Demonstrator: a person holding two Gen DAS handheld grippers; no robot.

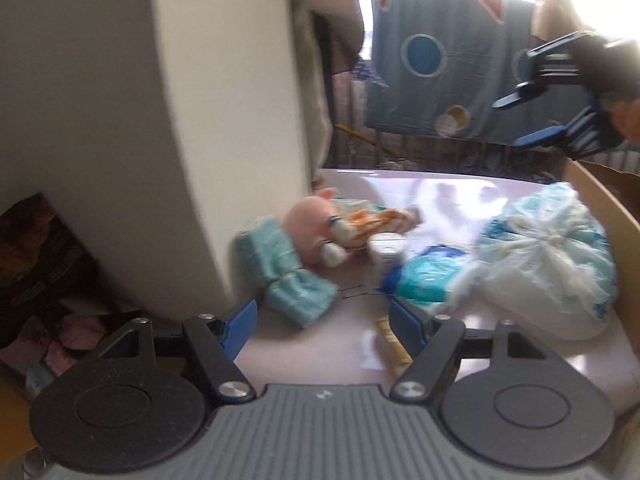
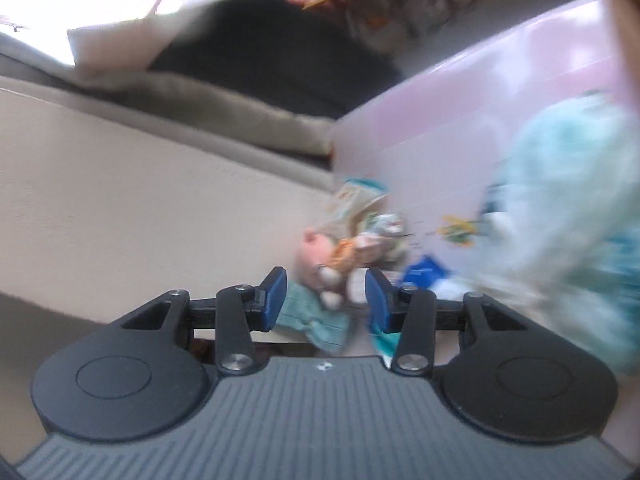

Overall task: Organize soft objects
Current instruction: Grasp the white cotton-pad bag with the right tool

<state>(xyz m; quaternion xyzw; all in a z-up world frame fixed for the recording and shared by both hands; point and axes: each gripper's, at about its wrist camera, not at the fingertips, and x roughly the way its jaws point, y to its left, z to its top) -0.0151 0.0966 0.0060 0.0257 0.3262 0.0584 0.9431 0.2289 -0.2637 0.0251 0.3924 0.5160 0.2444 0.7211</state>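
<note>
A pink plush toy [image 1: 310, 228] lies on the pink table [image 1: 320, 352] against a cream cushion, with a rolled teal cloth [image 1: 286, 276] in front of it and an orange-patterned cloth [image 1: 376, 220] behind. My left gripper [image 1: 322, 326] is open and empty, low over the table, just short of the teal cloth. My right gripper [image 1: 528, 118] is open and empty, raised at the upper right. In the blurred right wrist view it [image 2: 326, 300] hovers above the plush [image 2: 320, 252] and teal cloth [image 2: 320, 324].
A crumpled white and blue plastic bag [image 1: 536, 264] fills the table's right side, next to a cardboard wall [image 1: 608, 216]. A small white jar [image 1: 388, 250] stands mid-table. A tall cream cushion [image 1: 168, 128] rises on the left. A blue blanket [image 1: 452, 64] hangs behind.
</note>
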